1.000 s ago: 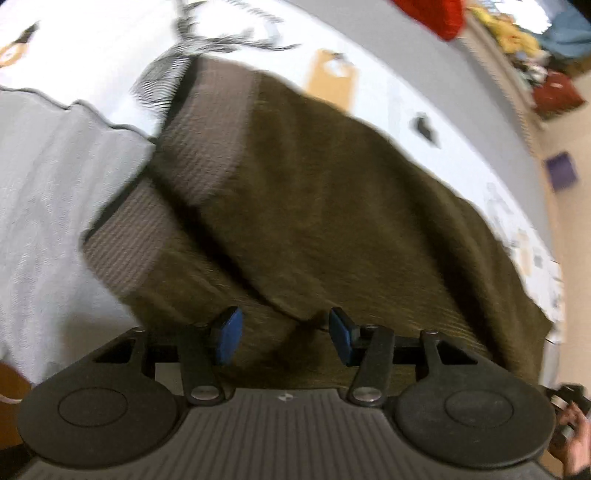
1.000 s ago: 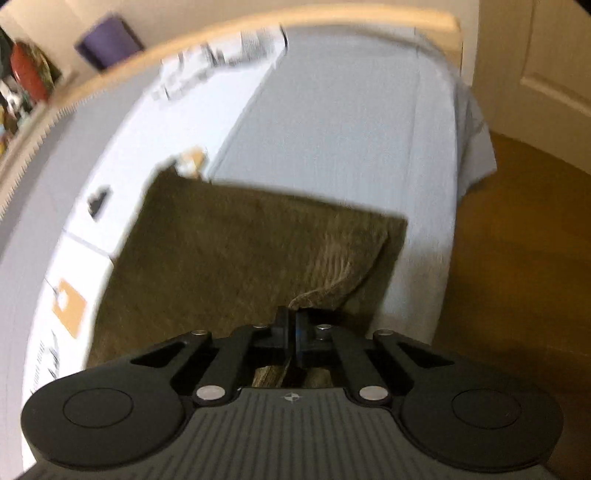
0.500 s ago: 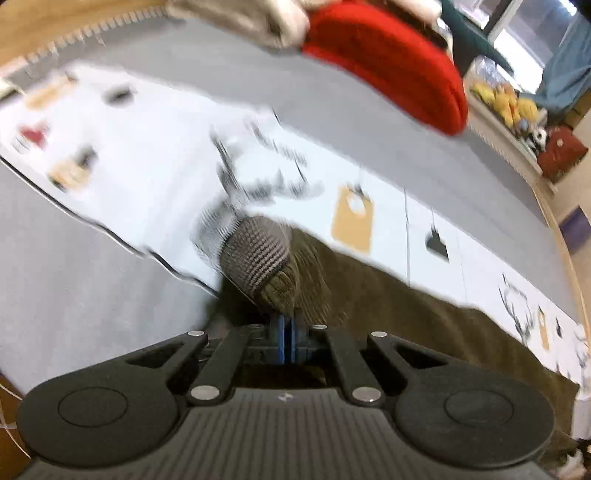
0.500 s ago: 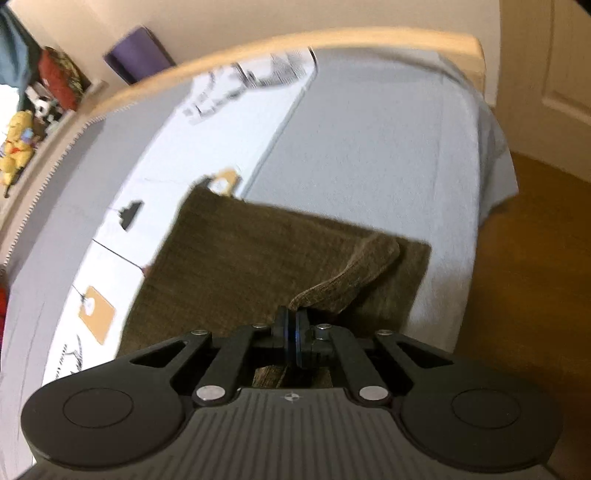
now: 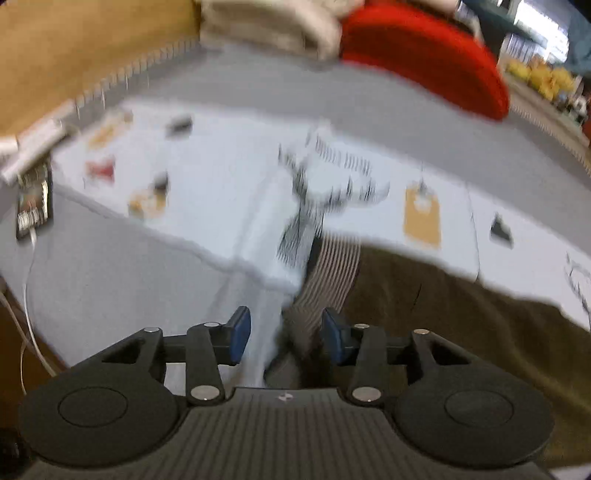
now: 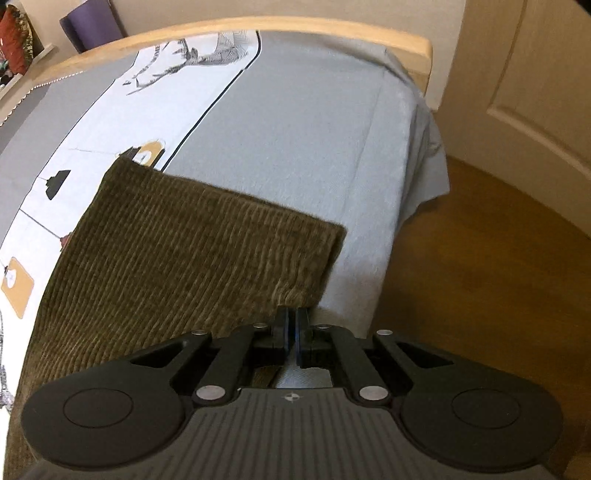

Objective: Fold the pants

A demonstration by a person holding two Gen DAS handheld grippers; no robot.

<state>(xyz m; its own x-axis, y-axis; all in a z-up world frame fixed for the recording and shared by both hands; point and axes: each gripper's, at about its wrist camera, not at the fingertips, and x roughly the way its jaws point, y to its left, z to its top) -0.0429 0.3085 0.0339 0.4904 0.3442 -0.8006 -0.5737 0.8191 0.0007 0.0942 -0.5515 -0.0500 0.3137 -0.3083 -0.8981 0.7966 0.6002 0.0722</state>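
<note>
Olive-brown corduroy pants (image 6: 177, 258) lie flat on the bed. In the left wrist view the pants (image 5: 461, 314) stretch to the right, with the grey ribbed waistband (image 5: 328, 273) just ahead of my fingers. My left gripper (image 5: 286, 334) is open, its blue pads on either side of the waistband end, holding nothing. My right gripper (image 6: 291, 328) is shut at the near corner of the pant-leg hem (image 6: 295, 291), which lies flat on the bed. Whether cloth is pinched between the jaws is hidden.
The bed has a grey sheet (image 6: 314, 129) and a white printed cover (image 5: 221, 177). A wooden footboard (image 6: 258, 31) curves at the far end. A red cushion (image 5: 424, 55) and beige pillow (image 5: 269, 22) sit at the head. Wooden floor (image 6: 480, 277) lies right.
My left gripper, shut on the waistband half a second ago, has opened and the waistband lies on the bed. The right gripper has lowered the lifted hem corner flat.
</note>
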